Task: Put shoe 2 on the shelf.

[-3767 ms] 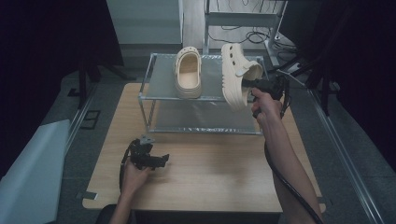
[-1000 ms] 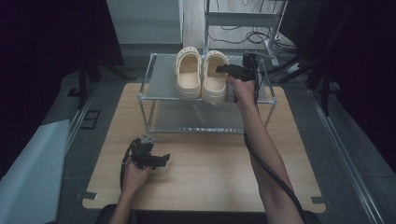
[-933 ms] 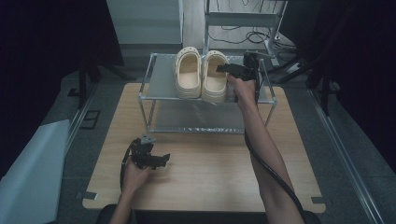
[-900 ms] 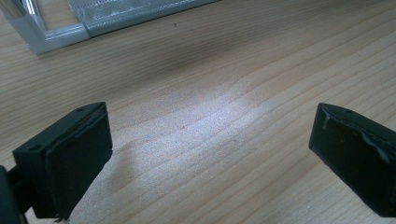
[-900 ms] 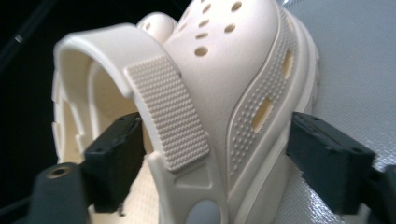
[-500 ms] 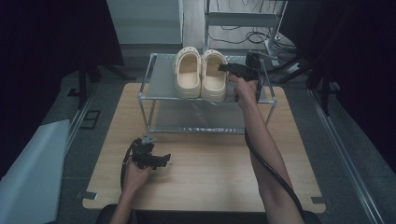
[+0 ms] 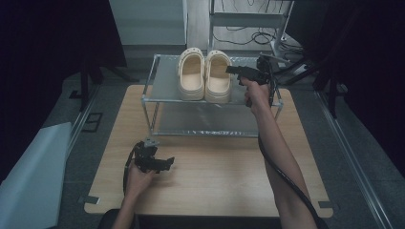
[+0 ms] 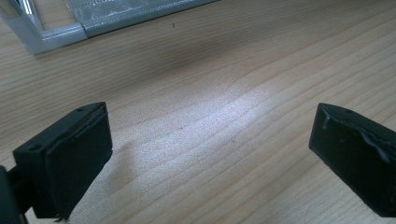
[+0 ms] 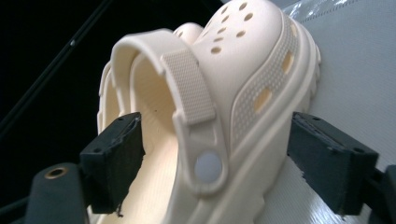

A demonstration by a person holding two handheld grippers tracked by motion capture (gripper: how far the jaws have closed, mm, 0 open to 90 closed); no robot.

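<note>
My right gripper [image 7: 231,70] was up at the top shelf of the metal rack [image 7: 162,99], its jaws spread wide around the side wall of the right clog [image 7: 218,76]. In the right gripper view one jaw sat inside the shoe's opening and the other outside its sole edge, with a gap between that outer jaw and the foam, so I was straddling the right clog [image 9: 224,107] without squeezing it. The heel strap [image 9: 189,84] stood up between my jaws, pinned by a pale rivet [image 9: 208,166].

That clog rested flat on the shelf with its toe pointing away from me, touching the left clog [image 7: 191,75] beside it; the pair lay side by side near the middle of the shelf.

My left gripper [image 7: 162,163] was low over the wooden worktop [image 7: 215,171], in front of the rack and well apart from the shoes. Its jaws were wide open too, holding nothing, and the left gripper view showed bare wood grain between them, with a corner of the rack's frame [image 8: 51,32] at the upper left.
</note>
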